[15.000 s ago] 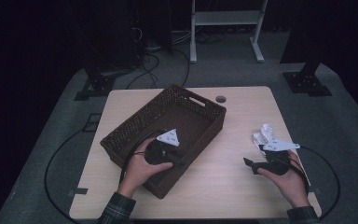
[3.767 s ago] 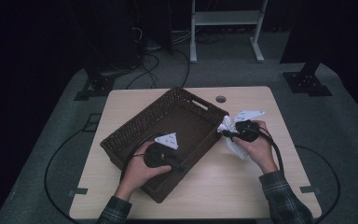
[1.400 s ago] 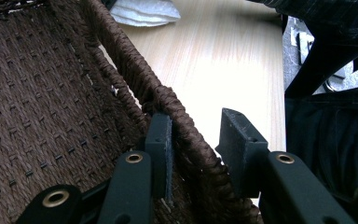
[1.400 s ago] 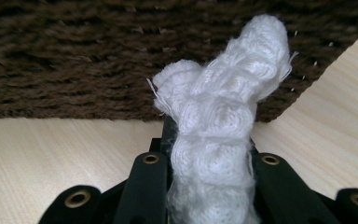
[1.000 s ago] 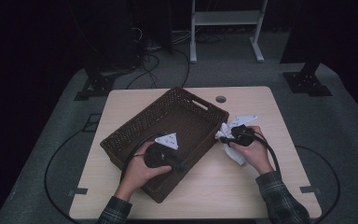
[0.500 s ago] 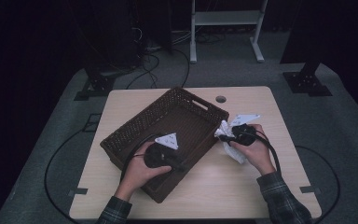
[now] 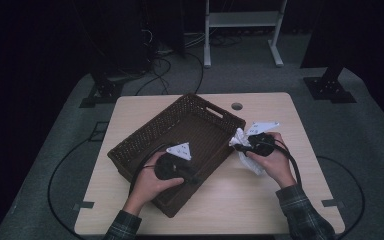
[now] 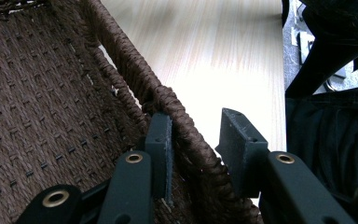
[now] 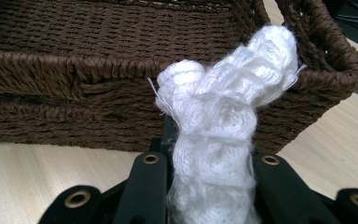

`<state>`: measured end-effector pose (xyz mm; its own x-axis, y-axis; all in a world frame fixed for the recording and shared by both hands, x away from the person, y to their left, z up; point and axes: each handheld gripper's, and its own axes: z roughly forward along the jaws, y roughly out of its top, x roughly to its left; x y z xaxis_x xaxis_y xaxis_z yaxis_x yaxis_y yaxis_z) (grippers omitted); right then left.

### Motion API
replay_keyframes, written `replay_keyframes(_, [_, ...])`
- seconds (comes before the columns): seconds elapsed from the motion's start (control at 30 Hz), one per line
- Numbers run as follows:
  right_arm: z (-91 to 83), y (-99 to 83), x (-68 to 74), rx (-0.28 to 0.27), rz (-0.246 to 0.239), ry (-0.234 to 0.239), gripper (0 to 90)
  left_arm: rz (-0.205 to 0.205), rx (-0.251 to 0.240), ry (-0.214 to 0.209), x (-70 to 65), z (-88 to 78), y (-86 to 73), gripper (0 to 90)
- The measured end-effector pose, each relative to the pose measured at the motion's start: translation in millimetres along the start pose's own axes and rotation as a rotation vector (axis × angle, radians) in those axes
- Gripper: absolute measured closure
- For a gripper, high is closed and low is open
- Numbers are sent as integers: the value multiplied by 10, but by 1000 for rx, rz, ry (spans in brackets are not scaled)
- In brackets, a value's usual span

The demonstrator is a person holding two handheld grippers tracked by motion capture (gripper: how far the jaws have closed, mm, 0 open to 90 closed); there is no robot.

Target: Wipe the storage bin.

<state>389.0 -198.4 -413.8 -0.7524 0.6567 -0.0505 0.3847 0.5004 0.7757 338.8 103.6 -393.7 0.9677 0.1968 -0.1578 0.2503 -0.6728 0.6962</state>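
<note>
A brown wicker basket (image 7: pixel 130 150) lies at an angle on the middle of the wooden table (image 7: pixel 280 200). My left gripper (image 7: pixel 192 177) is at its near right wall. In the left gripper view the left gripper (image 8: pixel 198 135) straddles the woven rim of the basket (image 8: pixel 51 93), one pad inside and one outside, closed on the wall. My right gripper (image 7: pixel 240 145) stays just outside the basket's right side, shut on a white knitted cloth (image 7: pixel 252 165). In the right gripper view the cloth (image 9: pixel 223 107) bunches up between the jaws of the right gripper (image 9: pixel 209 158), in front of the basket (image 9: pixel 74 70).
A small round hole (image 7: pixel 237 106) sits in the table behind the basket. Bare tabletop lies to the right and in front of the basket. Dark stands (image 7: pixel 330 87) and cables are on the floor beyond the table.
The right gripper with the cloth has barely shifted beside the basket. The left gripper has kept its hold on the wall.
</note>
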Motion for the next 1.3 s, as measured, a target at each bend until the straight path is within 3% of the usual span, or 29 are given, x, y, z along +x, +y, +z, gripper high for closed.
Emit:
replay_keyframes(0.7, [190, -110, -4, 55, 13, 16, 740, 2, 1, 1, -2, 2, 2, 644])
replay_keyframes(1.3, [454, -315, -11, 149, 27, 36, 740, 1, 0, 1, -3, 3, 1, 644])
